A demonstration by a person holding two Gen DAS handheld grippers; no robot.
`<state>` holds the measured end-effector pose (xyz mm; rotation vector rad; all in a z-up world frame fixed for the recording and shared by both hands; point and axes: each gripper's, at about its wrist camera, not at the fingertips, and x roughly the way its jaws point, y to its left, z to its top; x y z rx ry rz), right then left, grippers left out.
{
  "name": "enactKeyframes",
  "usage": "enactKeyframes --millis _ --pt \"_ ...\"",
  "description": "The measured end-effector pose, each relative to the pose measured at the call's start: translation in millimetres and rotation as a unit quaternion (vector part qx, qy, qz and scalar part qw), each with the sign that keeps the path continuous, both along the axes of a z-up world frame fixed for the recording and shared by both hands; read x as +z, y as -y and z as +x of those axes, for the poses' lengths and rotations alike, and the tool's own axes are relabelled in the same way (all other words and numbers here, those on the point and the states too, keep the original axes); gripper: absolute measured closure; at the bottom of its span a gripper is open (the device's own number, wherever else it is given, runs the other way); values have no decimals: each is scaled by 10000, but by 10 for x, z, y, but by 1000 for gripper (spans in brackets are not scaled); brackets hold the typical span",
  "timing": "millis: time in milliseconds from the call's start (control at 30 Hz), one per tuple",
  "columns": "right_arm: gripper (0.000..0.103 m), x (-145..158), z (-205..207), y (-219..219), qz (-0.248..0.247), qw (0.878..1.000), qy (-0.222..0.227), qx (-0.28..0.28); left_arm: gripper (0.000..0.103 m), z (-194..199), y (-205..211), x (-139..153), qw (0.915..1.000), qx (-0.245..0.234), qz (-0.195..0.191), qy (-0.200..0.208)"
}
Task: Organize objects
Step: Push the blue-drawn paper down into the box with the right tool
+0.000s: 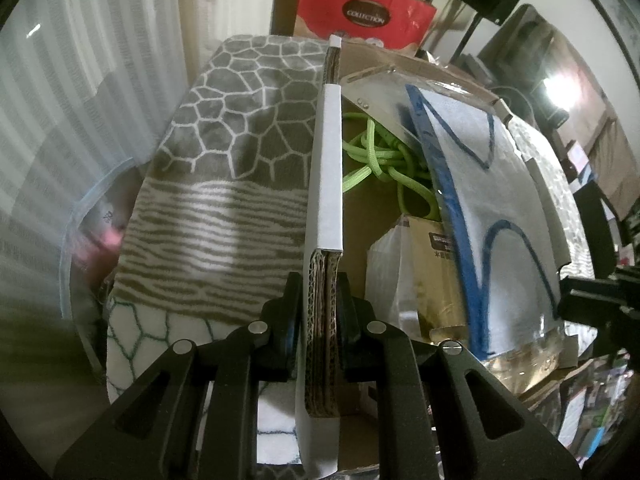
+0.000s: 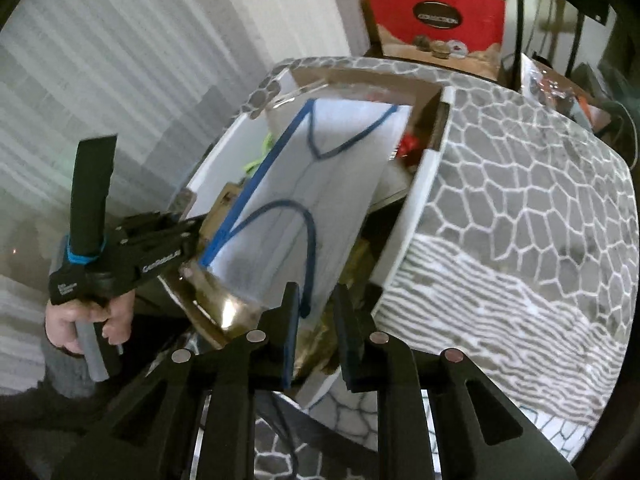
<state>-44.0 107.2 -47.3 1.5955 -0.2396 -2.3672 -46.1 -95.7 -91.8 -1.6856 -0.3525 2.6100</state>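
Left wrist view, left of the fingers: patterned blanket — grey honeycomb above, striped band lower — draped over the outer side of the cardboard box; a clear plastic bag edge further left, blurred. Left gripper clenched on the box wall; the corrugated edge with its white tape strip sits squeezed between both fingers and runs straight ahead from them. Right of the fingers, inside the box: green cord tangled toward the far end; a gold-and-clear pouch nearer; further right the clear bag with white-and-blue cloth leaning tilted against the far wall. Red gift bag stands beyond the box; part of the other gripper shows dark at the far right edge.

Right wrist view, far left: left hand gripping its handle, that gripper pinched on the box's white-edged wall. Right gripper — fingers parted around the lower edge of the clear bag; left pad looks against the plastic, right pad apart from it, so a firm grasp cannot be told. Bag tilted, upper end inside the box. Right of the fingers: blanket covering the box's near side.
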Motion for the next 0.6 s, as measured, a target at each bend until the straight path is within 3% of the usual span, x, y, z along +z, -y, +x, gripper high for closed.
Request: enactKeyframes --millis 167,267,367,433,600 --pt "85 33 -3 22 48 10000 -73 25 90 -4 21 4 10000 -24 -5 4" --pt "85 176 -22 -168 -92 9993 -259 -242 90 -10 23 7 10000 -24 -4 7" --pt "76 270 -60 -346 -6 9978 -405 -520 90 -7 29 6 10000 -23 -27 7" --pt "69 239 -138 -488 112 9963 -376 -761 90 -11 26 8 10000 -25 -16 5" --pt "69 31 -259 -636 -43 9955 -134 -940 90 -17 24 10 10000 -32 -59 19"
